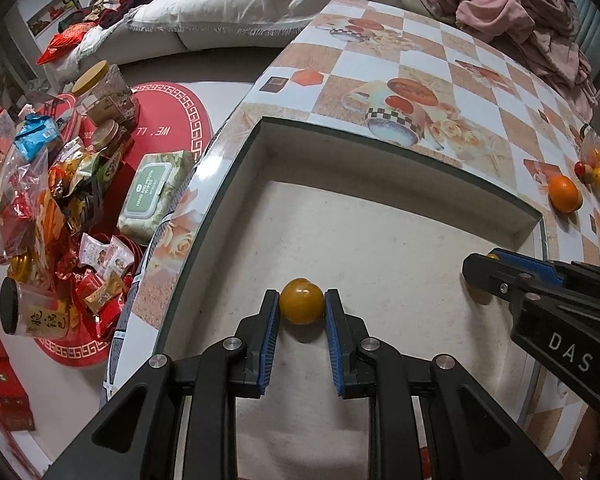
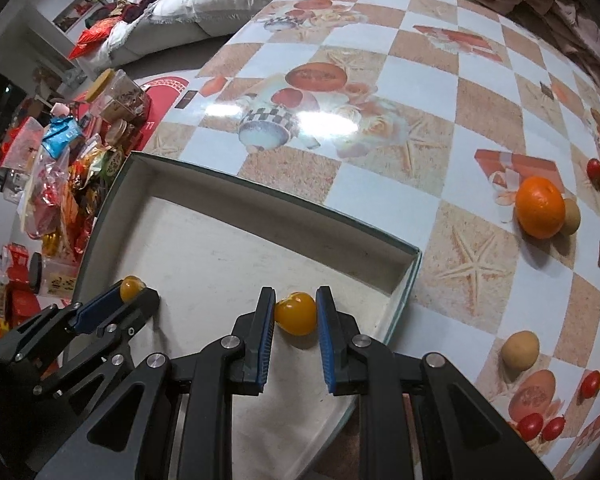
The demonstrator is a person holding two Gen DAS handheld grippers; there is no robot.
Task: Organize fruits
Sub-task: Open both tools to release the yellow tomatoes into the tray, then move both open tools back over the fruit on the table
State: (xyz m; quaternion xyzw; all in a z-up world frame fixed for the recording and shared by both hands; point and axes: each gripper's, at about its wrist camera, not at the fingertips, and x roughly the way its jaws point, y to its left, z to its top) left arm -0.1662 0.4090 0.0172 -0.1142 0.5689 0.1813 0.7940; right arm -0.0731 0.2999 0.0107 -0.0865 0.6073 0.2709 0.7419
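A shallow white box (image 1: 380, 152) (image 2: 260, 184) lies on the checkered table. My left gripper (image 1: 302, 306) is shut on a small yellow tomato (image 1: 302, 306) just above the box floor; it also shows in the right wrist view (image 2: 131, 287). My right gripper (image 2: 296, 312) is shut on another yellow tomato (image 2: 296, 313) near the box's right wall; this gripper shows in the left wrist view (image 1: 500, 268). An orange (image 2: 540, 212) (image 1: 565, 193), beige round fruits (image 2: 520, 350) and red and yellow cherry tomatoes (image 2: 590, 384) lie on the table to the right.
A low red table (image 1: 172, 128) with snack bags, jars (image 1: 104, 92) and a wipes pack (image 1: 156, 196) stands left of the table edge. A sofa with pink clothes (image 1: 500, 8) is behind. More small fruits (image 1: 596, 176) sit at the far right.
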